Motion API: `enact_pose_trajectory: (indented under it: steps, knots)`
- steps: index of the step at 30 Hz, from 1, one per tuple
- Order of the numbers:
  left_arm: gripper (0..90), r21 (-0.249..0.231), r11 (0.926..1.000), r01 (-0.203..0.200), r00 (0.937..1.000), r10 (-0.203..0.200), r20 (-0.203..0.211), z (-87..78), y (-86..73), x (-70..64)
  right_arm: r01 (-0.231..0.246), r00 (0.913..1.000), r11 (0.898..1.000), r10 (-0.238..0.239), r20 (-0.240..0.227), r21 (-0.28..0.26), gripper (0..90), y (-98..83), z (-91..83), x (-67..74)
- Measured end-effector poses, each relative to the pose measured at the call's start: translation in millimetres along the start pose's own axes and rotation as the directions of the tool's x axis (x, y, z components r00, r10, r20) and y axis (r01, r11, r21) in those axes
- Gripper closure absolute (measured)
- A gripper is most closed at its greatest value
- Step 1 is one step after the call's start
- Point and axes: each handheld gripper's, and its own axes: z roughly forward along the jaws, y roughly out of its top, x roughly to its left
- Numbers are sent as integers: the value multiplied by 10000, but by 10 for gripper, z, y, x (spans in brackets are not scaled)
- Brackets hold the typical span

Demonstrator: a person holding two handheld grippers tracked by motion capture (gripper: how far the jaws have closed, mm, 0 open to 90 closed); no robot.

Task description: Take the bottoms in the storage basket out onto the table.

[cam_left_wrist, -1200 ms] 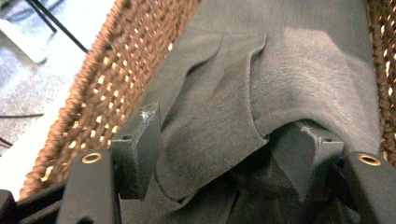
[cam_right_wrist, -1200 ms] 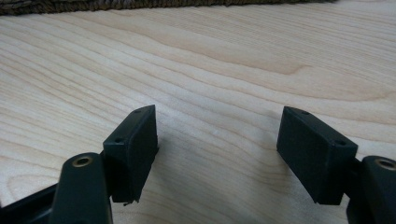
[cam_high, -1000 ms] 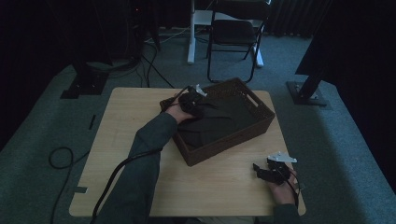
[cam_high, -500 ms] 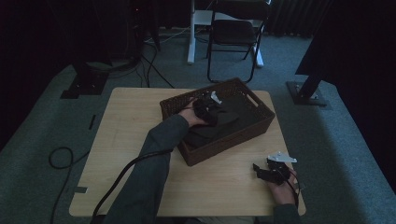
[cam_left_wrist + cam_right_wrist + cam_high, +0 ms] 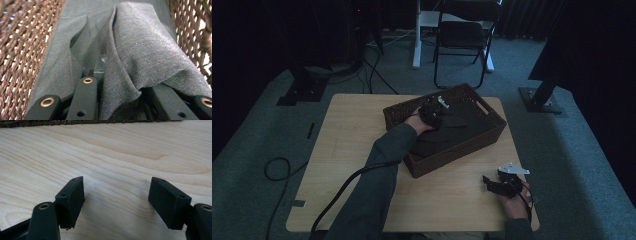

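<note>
High view dim, underexposed; gripper views brighter, near edges blurred.

left gripper (image 5: 439, 104) | shifts rightward from the upper-left rim of the basket (image 5: 492, 135) toward frame centre, now over the dark grey cloth (image 5: 452, 131) inside | jaws have just been closing, a raised fold of the cloth (image 5: 130, 57) now pinched between them | forearm reaches further over the basket's near-left wall
</note>
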Motion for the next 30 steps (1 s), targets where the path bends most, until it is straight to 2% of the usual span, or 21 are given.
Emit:
enact_pose_trajectory:
  steps: [3, 8, 11, 20, 24, 27, 30]
  knots:
    - [742, -316, 9989, 351, 9993, -346, 135, -46, -8, 46, 9, 10000, 10000, -9, -9, -12, 285, -1, 1, 0]
    - [747, -799, 9960, 411, 9991, -403, 121, -119, -2, 36, 9, 10000, 10000, -9, -17, -10, 286, -1, 0, 1]
    - [747, -886, 9937, 680, 9972, -651, 359, -156, 27, 32, 26, 10000, 10000, -26, -18, -6, 285, -1, 0, 1]
    - [753, -1527, 9798, 1288, 9899, -1179, 785, -339, 107, 60, 35, 10000, 10000, -35, -19, -8, 286, -1, -1, 1]
    - [753, -1700, 9760, 1364, 9893, -1252, 749, -394, 115, 71, 26, 10000, 10000, -26, -19, -2, 286, -1, -1, 2]
    - [752, -1910, 9703, 1487, 9875, -1355, 805, -437, 123, 69, 28, 10000, 10000, -28, -19, -3, 285, -1, -1, 1]
    - [754, -1977, 9704, 1384, 9895, -1269, 697, -477, 140, 47, 27, 10000, 10000, -27, -19, -4, 285, -1, -1, 1]
